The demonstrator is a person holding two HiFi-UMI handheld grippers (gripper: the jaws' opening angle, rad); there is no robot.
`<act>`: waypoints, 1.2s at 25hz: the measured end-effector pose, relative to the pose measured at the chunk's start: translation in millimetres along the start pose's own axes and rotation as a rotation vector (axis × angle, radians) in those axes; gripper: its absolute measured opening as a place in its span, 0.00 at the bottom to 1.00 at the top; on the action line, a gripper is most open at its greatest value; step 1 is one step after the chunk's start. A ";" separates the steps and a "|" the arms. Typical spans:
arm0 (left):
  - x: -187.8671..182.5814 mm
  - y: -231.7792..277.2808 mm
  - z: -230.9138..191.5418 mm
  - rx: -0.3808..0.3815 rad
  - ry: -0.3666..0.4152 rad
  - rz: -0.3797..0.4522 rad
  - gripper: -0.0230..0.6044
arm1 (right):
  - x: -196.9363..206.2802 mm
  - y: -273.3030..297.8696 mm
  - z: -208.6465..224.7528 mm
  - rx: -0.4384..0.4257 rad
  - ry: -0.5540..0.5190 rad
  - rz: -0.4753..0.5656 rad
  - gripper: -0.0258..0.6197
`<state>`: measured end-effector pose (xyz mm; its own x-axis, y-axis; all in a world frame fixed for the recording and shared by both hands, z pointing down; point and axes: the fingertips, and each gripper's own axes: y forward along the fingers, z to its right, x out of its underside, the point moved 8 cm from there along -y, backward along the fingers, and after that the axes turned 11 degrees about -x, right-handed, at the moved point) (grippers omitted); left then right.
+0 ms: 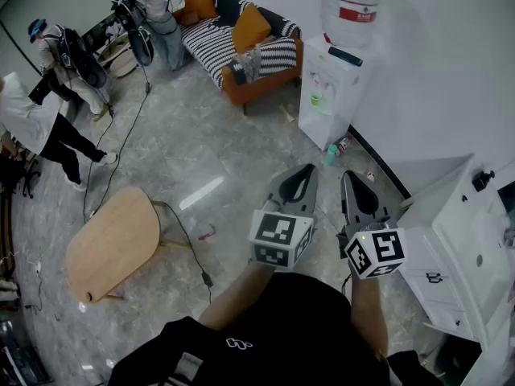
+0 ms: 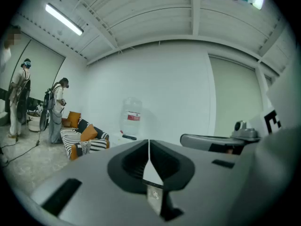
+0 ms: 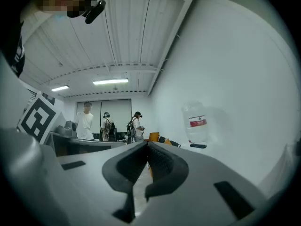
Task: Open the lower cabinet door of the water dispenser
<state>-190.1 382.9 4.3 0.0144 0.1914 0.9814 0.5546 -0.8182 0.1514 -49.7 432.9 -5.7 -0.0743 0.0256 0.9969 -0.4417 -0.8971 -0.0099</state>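
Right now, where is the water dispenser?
Head view, upper right: the water dispenser stands against the white wall, just right of the striped sofa.

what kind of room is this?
Probably an office or lab lounge: a striped sofa with orange cushions, a water dispenser by the white wall, and people wearing equipment nearby.

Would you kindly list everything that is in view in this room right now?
water dispenser: one, white, by the far wall
water bottle: one, clear, red label, atop the dispenser
sofa: one, black-and-white striped, left of dispenser
cushions: two, orange, on the sofa
table: one, light wood, floor at left
cabinet: one, white, at right
people: about three, mixed colours, far left
left gripper: one, grey, shut and empty, bottom centre
right gripper: one, grey, shut and empty, beside it
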 end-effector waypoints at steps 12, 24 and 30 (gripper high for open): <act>3.8 10.8 2.5 -0.018 -0.013 -0.007 0.06 | 3.5 -2.3 18.9 0.025 0.022 0.025 0.05; 9.9 15.0 43.5 -0.047 -0.026 -0.019 0.06 | 4.6 -44.0 52.1 0.028 0.032 0.036 0.05; 12.4 9.1 69.4 -0.086 -0.001 -0.008 0.06 | 6.7 -75.2 71.8 0.033 0.040 0.063 0.05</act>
<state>-127.1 415.4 9.7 0.0112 0.1984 0.9801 0.4809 -0.8604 0.1687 47.2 468.9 7.4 -0.1367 -0.0143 0.9905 -0.4056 -0.9114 -0.0692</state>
